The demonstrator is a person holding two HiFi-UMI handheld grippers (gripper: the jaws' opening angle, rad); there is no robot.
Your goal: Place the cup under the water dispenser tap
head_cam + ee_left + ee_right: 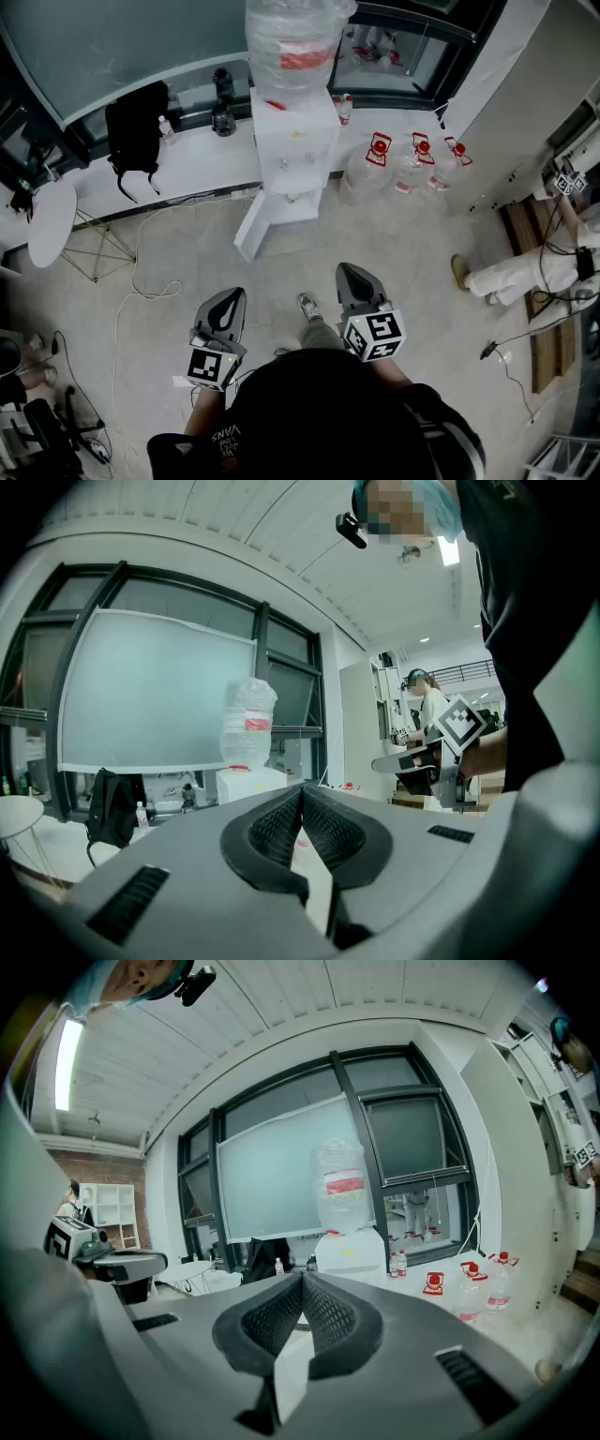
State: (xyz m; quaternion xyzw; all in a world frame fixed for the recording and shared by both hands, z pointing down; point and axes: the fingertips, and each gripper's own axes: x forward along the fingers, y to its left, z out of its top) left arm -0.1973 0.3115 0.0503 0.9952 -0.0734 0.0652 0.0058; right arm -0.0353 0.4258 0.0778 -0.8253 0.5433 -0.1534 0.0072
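A white water dispenser point(291, 141) with a wrapped bottle point(295, 37) on top stands against the window ledge, a few steps ahead of me. Its taps point(296, 161) face me. I can make out no cup in any view. My left gripper point(228, 298) and right gripper point(352, 274) are held side by side at waist height, both pointing at the dispenser and well short of it. Both are shut with nothing between the pads. The dispenser point(246, 780) shows beyond the left gripper point(302, 789), and the dispenser point(352, 1251) also lies straight past the right gripper point(302, 1277).
Three water jugs point(408, 159) with red caps stand on the floor right of the dispenser. A black backpack point(134, 127) rests on the ledge at the left, near a white round table point(52, 220). Cables trail across the floor point(141, 281). A person in white point(525, 267) is at the right.
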